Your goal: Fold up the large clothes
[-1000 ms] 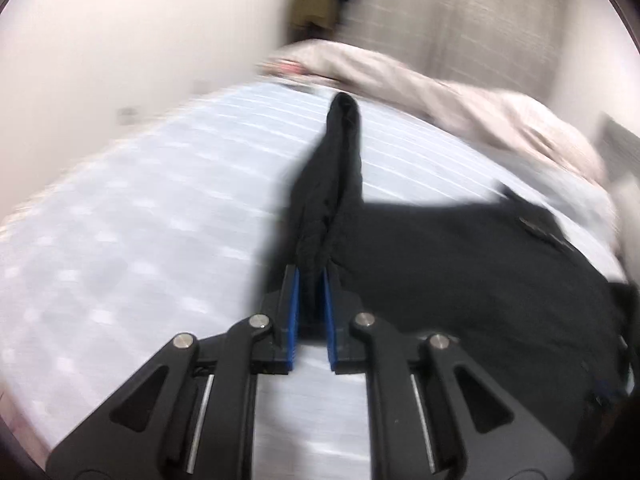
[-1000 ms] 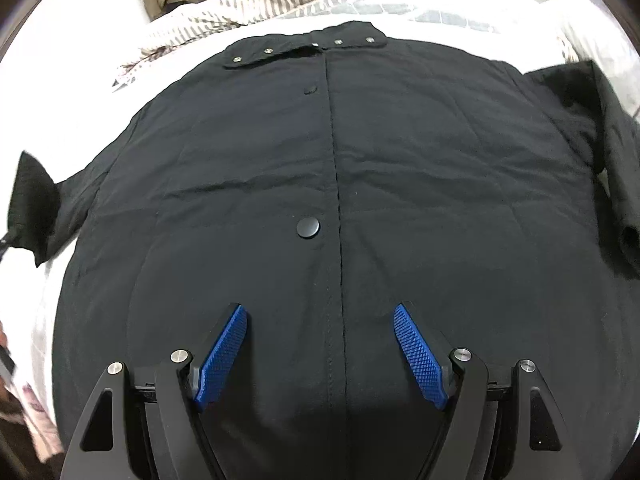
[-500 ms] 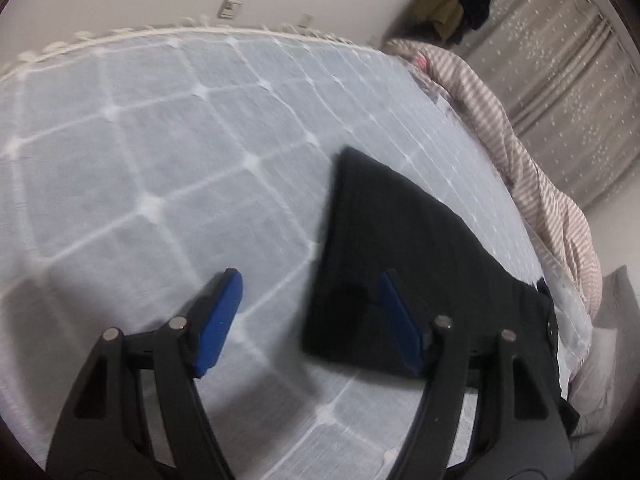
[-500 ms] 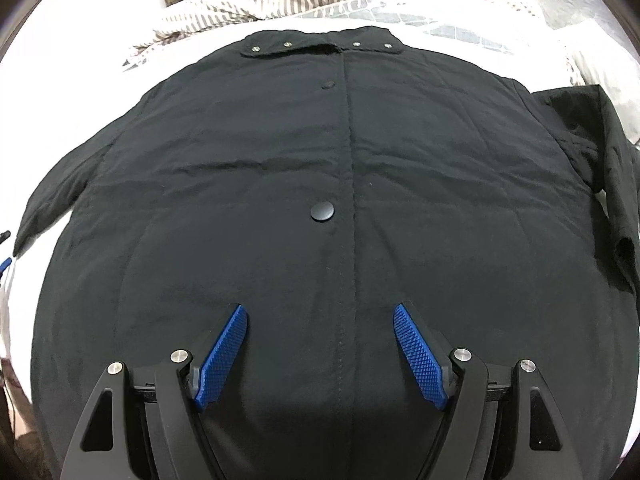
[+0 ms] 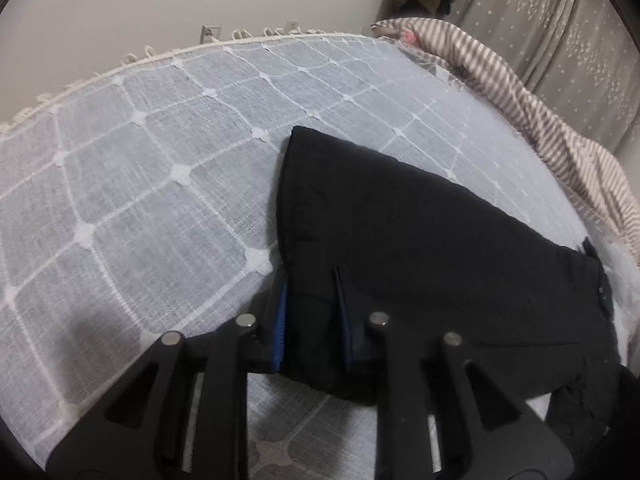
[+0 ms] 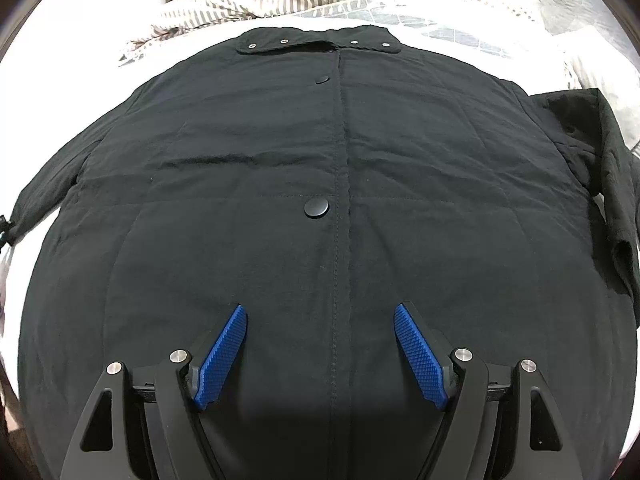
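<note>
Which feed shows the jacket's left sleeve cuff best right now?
The left wrist view. There the sleeve cuff lies flat on the bedspread, with the left gripper closed on its near edge. The right wrist view shows mostly the jacket front; that sleeve only trails off at the frame's left edge.

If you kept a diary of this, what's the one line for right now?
stage: sleeve fold | left gripper: shut on sleeve cuff | right gripper: open above black coat | coat: flat on bed, buttoned
</note>
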